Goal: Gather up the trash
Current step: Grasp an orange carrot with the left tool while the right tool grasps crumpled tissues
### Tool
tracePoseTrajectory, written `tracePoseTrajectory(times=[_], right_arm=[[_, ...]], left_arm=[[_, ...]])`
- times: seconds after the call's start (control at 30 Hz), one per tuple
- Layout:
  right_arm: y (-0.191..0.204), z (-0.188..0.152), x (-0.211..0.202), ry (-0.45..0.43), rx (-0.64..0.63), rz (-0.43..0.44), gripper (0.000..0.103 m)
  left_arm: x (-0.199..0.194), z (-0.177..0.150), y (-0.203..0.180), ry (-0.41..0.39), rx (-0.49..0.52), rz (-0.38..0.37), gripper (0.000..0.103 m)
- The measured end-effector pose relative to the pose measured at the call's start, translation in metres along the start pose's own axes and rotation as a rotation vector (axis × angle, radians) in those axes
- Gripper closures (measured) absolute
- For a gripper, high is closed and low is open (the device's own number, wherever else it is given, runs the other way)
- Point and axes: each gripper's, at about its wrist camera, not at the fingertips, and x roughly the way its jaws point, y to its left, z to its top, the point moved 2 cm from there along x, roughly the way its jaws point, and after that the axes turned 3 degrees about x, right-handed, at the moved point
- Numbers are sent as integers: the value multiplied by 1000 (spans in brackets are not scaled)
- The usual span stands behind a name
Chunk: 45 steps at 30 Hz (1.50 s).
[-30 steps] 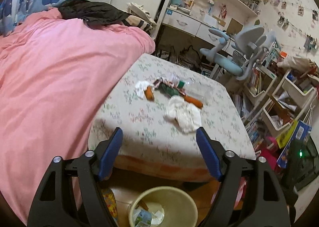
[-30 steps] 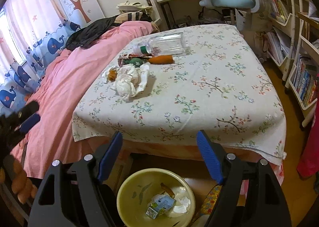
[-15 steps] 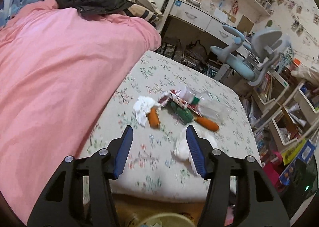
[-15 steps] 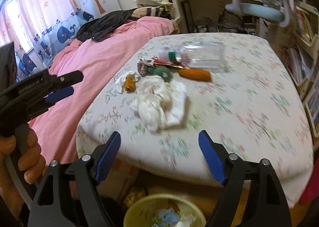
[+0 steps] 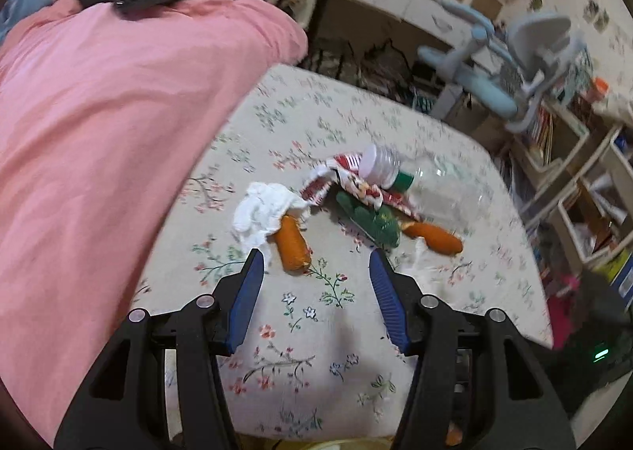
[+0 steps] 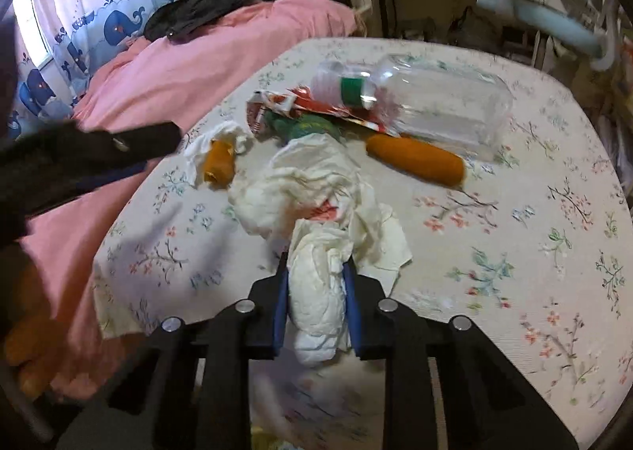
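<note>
Trash lies on the floral-cloth table: an orange sausage-like piece by a small white tissue, a red wrapper, a green wrapper, a clear plastic bottle and a second orange piece. My left gripper is open, just short of the first orange piece. My right gripper is shut on a crumpled white tissue wad, the near end of a larger tissue pile. The bottle lies beyond it.
A pink duvet covers the bed left of the table. A blue desk chair, a desk and shelves stand beyond and right. The left gripper and hand show at the left of the right wrist view.
Both grippers moved forward from above the yellow bin to over the table. The right gripper closed on the white tissue wad. The left stayed open and neared the orange piece.
</note>
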Motion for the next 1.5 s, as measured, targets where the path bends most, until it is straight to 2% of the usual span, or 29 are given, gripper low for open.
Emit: tracePoseTrajectory(times=[0.2,0.33,0.4,0.43,0.47,0.53,0.63,0.73,0.8,0.9,0.93,0.97,1.0,1.07,1.13,1.27,1.5], right_arm=[[-30,-5,-26,84,-41,6,81],[-38,-11,-19,119,-5,39,77],[-36,-12,-21,120,-13,52,72],[-34,-11,-22,121,-25,53,66],[-33,-11,-24,117,-38,45,55],[-32,-9,-29,101,-48,35,44],[-31,-3,-32,86,-43,33,38],[-31,1,-34,53,-28,41,32],[-31,2,-31,39,-21,29,29],[-31,3,-21,22,-10,9,29],[-31,4,-17,26,-14,7,30],[-30,3,-11,35,-22,10,46],[-29,2,-8,49,-26,14,58],[-27,3,-9,45,-33,25,71],[-23,3,-12,40,-53,20,78],[-23,2,-22,18,-44,42,82],[-31,8,-47,-55,11,77,82]], left_arm=[[29,6,0,46,9,-8,50],[44,10,6,61,-4,13,51],[50,11,10,72,-8,23,51],[54,11,12,78,-4,33,52],[56,11,14,81,-3,37,52],[59,13,17,78,1,49,55],[61,14,17,72,11,57,57],[64,13,11,75,51,68,71],[64,11,6,80,78,67,84],[62,9,1,86,106,61,85],[61,8,1,89,110,55,85],[59,6,0,92,114,50,86],[56,6,-1,94,116,46,86],[49,4,-5,100,129,25,86],[39,2,-11,92,154,12,86],[17,-6,-29,61,204,12,86],[-25,-11,-46,-42,220,2,85]])
